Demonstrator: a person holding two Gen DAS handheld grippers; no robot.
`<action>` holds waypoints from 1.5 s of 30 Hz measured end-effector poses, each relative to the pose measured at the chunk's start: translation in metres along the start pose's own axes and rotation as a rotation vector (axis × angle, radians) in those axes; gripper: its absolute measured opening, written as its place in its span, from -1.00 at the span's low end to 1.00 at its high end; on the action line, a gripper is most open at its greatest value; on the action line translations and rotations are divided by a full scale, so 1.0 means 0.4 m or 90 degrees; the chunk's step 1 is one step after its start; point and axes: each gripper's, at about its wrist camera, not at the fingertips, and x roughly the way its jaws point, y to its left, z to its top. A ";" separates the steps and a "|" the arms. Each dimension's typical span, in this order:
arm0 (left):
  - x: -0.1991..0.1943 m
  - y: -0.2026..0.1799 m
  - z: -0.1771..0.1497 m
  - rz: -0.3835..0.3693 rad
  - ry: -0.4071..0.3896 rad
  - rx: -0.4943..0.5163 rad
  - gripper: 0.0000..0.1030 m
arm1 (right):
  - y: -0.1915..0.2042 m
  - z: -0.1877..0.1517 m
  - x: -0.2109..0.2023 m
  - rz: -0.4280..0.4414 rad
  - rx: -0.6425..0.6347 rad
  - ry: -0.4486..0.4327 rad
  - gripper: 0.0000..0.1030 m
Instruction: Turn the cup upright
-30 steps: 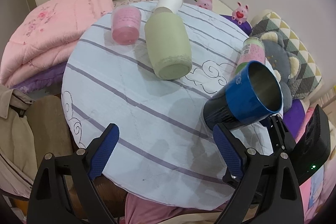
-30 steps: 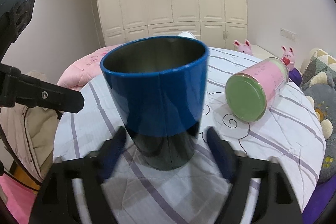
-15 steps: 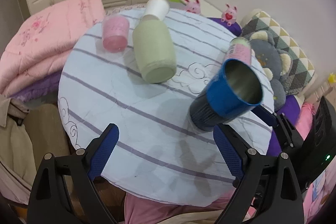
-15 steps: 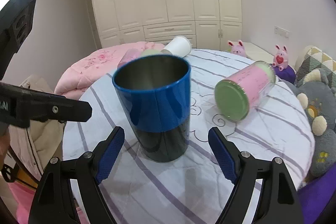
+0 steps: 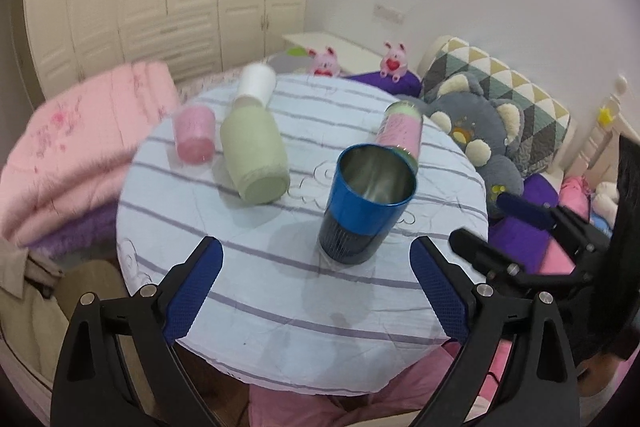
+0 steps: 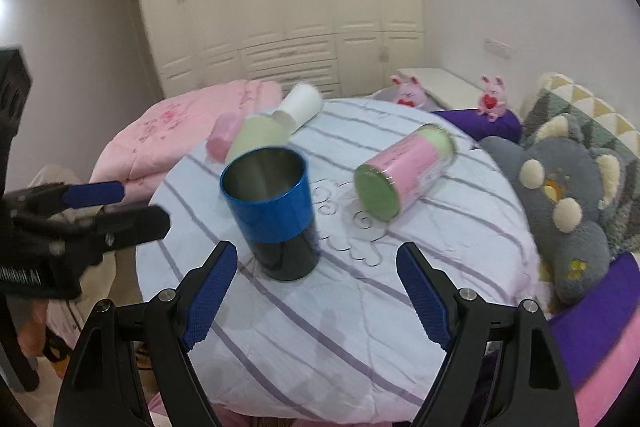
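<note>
The cup (image 6: 272, 211) stood upright at centre frame, task apparently done; both the left gripper (image 5: 316, 295) and right gripper (image 6: 316, 299) were spread wide, empty.

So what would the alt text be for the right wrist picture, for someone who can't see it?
A blue metal cup stands upright, mouth up, on a round table with a striped cloth, just beyond the open right gripper, which touches nothing. A pink-and-green canister and a pale green bottle lie on their sides behind it, and the left gripper enters from the left edge.
</note>
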 end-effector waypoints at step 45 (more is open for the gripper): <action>-0.162 -0.072 0.011 0.051 -0.246 0.041 0.92 | 0.029 0.068 -0.219 -0.153 0.036 -0.284 0.62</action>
